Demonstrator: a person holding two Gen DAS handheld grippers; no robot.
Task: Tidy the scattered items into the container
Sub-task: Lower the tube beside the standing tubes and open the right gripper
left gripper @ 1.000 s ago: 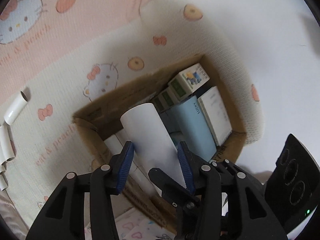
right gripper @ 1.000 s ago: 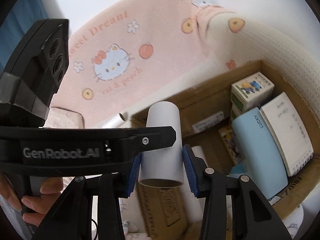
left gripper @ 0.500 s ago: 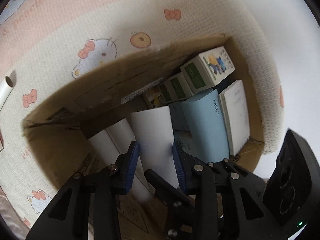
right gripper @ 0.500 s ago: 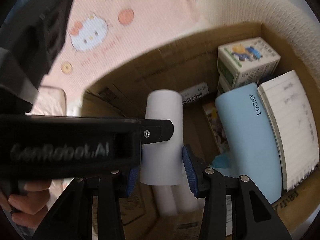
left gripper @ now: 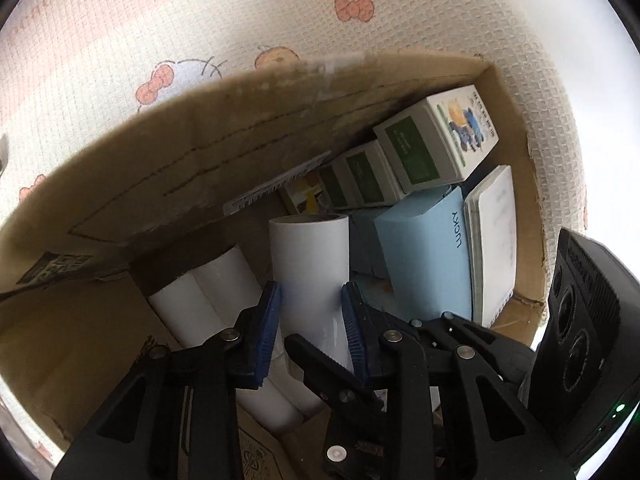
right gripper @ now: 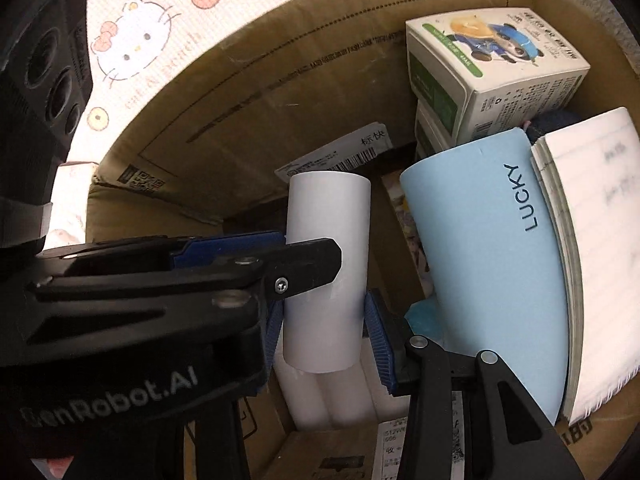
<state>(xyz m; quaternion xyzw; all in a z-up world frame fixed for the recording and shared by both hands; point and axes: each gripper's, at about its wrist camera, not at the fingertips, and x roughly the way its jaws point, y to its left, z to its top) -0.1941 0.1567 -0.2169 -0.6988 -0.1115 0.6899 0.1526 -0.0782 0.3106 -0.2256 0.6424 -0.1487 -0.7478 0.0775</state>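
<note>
I have the left gripper (left gripper: 310, 330) and right gripper (right gripper: 326, 338) both clenched on one white tube (left gripper: 310, 264) inside the cardboard box (left gripper: 160, 184), white rolls (left gripper: 208, 296) to its left, blue LUCKY book (left gripper: 432, 252) to its right.

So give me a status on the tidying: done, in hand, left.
Done: the green-and-white cartons, blue LUCKY book, notebook and some white tubes lie in the cardboard box. In hand: both the left tongs and right tongs grip one white tube, lowered inside the box. Left: release it; anything outside the box is not visible here.
</note>
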